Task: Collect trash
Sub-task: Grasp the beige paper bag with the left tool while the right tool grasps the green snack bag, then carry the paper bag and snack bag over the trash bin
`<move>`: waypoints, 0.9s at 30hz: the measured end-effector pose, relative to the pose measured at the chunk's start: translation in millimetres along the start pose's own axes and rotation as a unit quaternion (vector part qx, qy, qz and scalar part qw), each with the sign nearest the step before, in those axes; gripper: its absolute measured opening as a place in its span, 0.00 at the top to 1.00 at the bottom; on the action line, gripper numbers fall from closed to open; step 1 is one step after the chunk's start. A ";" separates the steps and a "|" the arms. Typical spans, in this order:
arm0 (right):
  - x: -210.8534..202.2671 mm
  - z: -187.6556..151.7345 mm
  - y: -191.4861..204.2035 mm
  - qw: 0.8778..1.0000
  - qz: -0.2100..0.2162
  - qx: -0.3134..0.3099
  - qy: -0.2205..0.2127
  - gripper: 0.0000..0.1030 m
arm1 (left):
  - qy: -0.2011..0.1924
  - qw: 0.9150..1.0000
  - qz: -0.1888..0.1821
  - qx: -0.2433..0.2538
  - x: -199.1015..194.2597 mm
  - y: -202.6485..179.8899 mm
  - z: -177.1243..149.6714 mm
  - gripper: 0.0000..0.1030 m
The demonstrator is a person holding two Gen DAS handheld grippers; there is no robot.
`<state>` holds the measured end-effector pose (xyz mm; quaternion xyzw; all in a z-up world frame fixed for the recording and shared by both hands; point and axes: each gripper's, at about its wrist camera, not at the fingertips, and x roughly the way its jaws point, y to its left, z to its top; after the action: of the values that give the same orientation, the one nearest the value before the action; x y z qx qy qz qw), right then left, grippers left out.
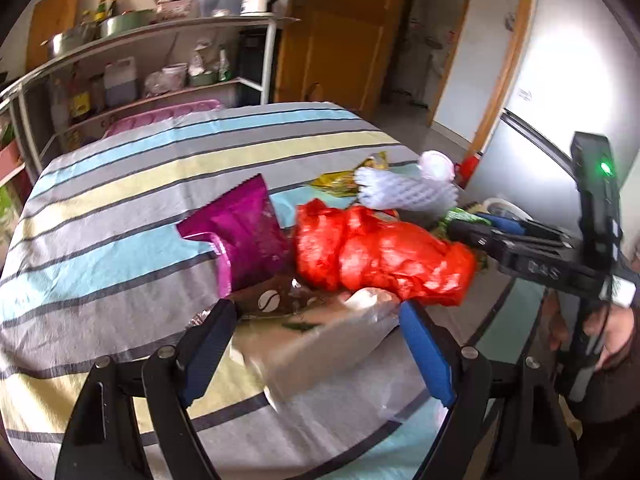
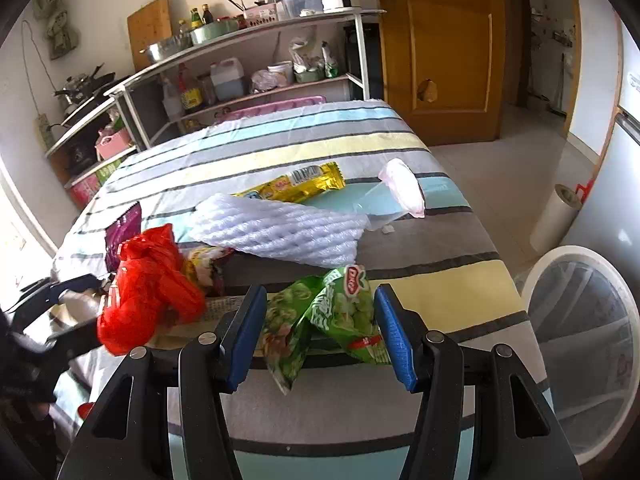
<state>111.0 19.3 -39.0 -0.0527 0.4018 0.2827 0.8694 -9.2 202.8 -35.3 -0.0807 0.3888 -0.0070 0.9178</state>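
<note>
We judge the green snack wrapper (image 2: 320,320) light, crinkly and slippery, best pinched mid-body. It lies on the striped cloth (image 2: 420,252) just right of the red plastic bag (image 2: 148,292), between the spread pads of our right gripper (image 2: 318,334), untouched. Our left gripper (image 1: 320,344), also spread, brackets a silvery wrapper (image 1: 320,348) below the red bag. The white bin (image 2: 532,276), far right of it, looks lined and empty.

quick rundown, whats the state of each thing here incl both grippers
left gripper: open, fingers around a silvery bag, not pressing
right gripper: open, green snack bags between fingers
red plastic bag: crumpled
foam net: lying flat
yellow wrapper: lying flat
purple pouch: torn open
bin: open, lined
door: ajar
</note>
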 end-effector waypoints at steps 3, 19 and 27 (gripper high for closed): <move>5.1 0.5 -4.1 1.000 -0.005 0.010 0.010 0.45 | 0.005 1.000 0.000 0.019 -0.1 -6.9 -3.4 0.19; 4.6 -4.6 -9.5 1.000 0.004 0.022 0.010 0.60 | 0.036 0.998 0.001 0.050 6.0 -22.2 -12.1 0.57; 2.2 -6.2 -10.0 1.000 0.005 0.024 0.002 0.67 | 0.029 0.999 0.009 0.041 1.3 -23.9 -12.4 0.58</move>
<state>113.3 10.0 -46.1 -0.0304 0.4107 0.2770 0.8681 -15.9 177.4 -41.0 -0.0393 0.4149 -0.0173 0.9088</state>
